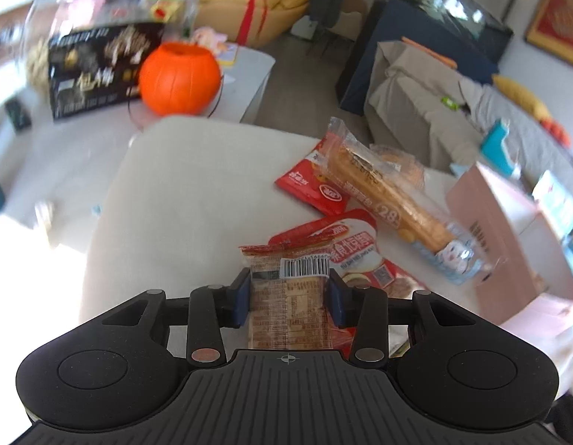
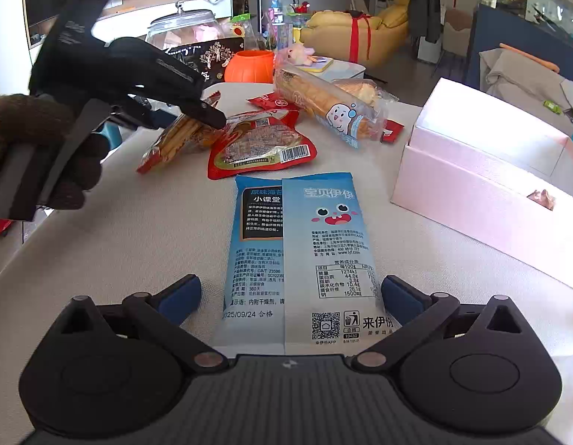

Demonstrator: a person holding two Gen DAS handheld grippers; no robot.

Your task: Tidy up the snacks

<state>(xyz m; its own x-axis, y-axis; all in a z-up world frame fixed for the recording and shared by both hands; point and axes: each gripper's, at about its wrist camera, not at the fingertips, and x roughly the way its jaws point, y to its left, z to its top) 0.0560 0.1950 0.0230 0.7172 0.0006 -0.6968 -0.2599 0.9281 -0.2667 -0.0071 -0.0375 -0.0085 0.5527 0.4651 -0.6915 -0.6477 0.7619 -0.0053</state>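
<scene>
My left gripper [image 1: 289,293] is shut on a clear-and-red packet of biscuit sticks [image 1: 286,296], held just above the pale table [image 1: 182,193]; it also shows in the right wrist view [image 2: 186,133], with the left gripper [image 2: 212,113] on it. A red snack pouch [image 2: 256,144] lies beside it. A long bread packet [image 1: 390,193] rests on small red packets [image 1: 312,185]. My right gripper [image 2: 290,294] is open, its fingers on either side of a blue seaweed packet [image 2: 301,252] lying flat on the table.
An open pink box [image 2: 486,181] stands at the right of the table. An orange pumpkin bucket [image 1: 178,78], a black carton [image 1: 97,66] and a glass jar [image 2: 186,26] stand on a farther table. A yellow sofa [image 2: 353,37] is behind.
</scene>
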